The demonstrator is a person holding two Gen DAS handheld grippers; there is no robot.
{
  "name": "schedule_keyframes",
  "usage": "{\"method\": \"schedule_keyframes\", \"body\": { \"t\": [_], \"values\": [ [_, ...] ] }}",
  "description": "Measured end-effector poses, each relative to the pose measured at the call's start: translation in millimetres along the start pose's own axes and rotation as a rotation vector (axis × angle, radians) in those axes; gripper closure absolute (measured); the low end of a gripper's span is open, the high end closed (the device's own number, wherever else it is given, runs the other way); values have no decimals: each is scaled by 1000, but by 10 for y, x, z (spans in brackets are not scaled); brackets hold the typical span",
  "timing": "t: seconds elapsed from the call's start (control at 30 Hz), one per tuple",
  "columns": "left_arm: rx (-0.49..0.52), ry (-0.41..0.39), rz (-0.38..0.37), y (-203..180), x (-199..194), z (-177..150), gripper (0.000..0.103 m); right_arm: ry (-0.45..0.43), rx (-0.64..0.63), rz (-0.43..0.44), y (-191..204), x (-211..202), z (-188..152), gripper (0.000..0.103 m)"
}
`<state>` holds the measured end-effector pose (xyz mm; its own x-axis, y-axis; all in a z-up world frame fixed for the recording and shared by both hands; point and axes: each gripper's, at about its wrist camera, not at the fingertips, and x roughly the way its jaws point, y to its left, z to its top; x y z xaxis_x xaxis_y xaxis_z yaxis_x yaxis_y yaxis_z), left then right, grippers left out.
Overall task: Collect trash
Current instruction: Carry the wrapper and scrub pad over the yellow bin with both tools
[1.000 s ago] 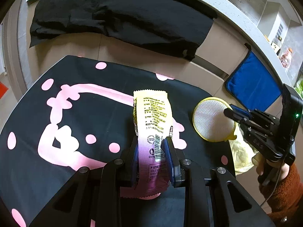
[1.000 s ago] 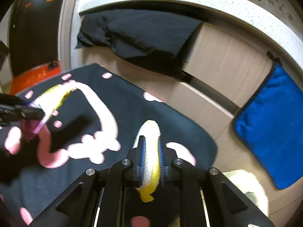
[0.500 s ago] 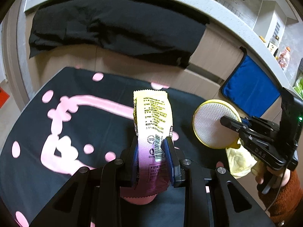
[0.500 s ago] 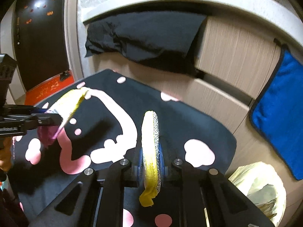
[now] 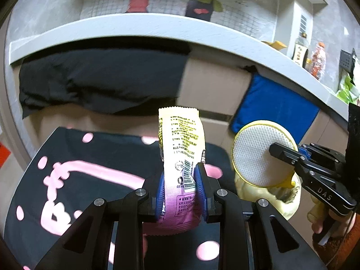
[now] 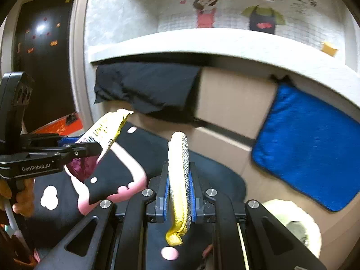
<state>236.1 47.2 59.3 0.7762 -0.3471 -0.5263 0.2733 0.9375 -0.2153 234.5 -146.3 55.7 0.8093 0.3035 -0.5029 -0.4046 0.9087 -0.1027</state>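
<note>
Between left hand-held gripper (image 5: pixel 181 187) pads, snack wrapper (image 5: pixel 181 148) upright

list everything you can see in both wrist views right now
yellow and purple plastic snack wrapper: 1, upright, clamped in the left gripper
round yellow-rimmed white mesh scrub pad: 1, clamped in the right gripper, seen edge-on in the right wrist view
pale yellow plastic bag: 1, open, low at right below the pad
black mat with pink pattern: 1, under both grippers
blue square cloth: 1, hanging on the beige cabinet front
black fabric: 1, draped under the white counter edge
bottles: 2, on the counter far right
cartoon wall picture: 1, above the counter
left gripper: 1, black, blue pads, shut
right gripper: 1, black, blue pads, shut
hand: 1, on the left gripper's handle
</note>
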Motion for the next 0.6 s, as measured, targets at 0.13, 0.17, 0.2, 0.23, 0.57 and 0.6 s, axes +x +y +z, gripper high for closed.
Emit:
{"method": "schedule_keyframes", "body": {
  "t": [0.13,0.17,0.2,0.23,0.57,0.6],
  "values": [
    [44,-13,-29,-316,79,66,76,-31,36,-44,-260,-213,-27,90],
    [52,-12,-37,-378,93,75,76,-37,46,-57,-313,-267,-47,90],
    [62,-12,-49,-459,120,85,76,-41,53,-65,-370,-307,-61,90],
    [72,-9,-61,-542,152,94,76,-45,63,-76,-437,-347,-76,90],
    [147,32,-166,-1297,517,98,76,-68,155,-193,-1073,-763,-338,90],
    [150,38,-175,-1356,546,91,76,-68,161,-200,-1109,-791,-362,90]
  ]
}}
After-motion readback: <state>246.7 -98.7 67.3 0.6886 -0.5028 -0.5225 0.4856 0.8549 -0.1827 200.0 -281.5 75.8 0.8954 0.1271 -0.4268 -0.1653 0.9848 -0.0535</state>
